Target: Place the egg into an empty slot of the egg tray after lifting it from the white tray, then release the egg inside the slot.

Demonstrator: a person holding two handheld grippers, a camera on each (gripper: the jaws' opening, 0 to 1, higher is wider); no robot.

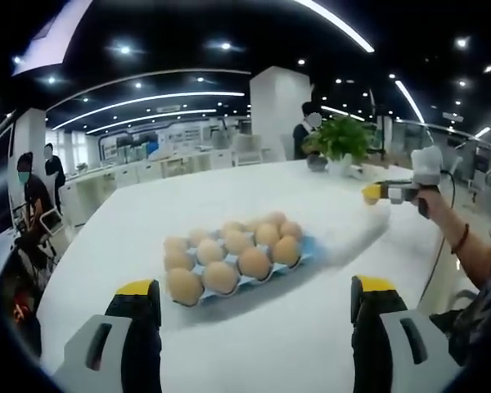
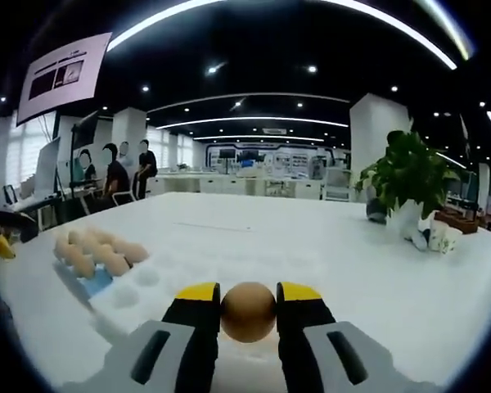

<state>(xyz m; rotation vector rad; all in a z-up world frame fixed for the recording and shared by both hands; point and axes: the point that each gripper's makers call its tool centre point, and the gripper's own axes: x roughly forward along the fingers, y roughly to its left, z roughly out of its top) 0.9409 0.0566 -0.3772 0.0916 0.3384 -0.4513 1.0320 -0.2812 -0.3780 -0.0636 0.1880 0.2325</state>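
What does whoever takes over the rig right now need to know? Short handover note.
Right gripper: shut on the egg, held above the table.
Left gripper: open, holding nothing, facing the blue egg tray.
Egg tray sits on the table with many eggs in it; from the right gripper view it lies ahead and to the left. The white tray lies beside it.
Done: egg gripped.
Left: carry it to the egg tray, find an empty slot (none clearly seen from here), set it in, open the jaws.
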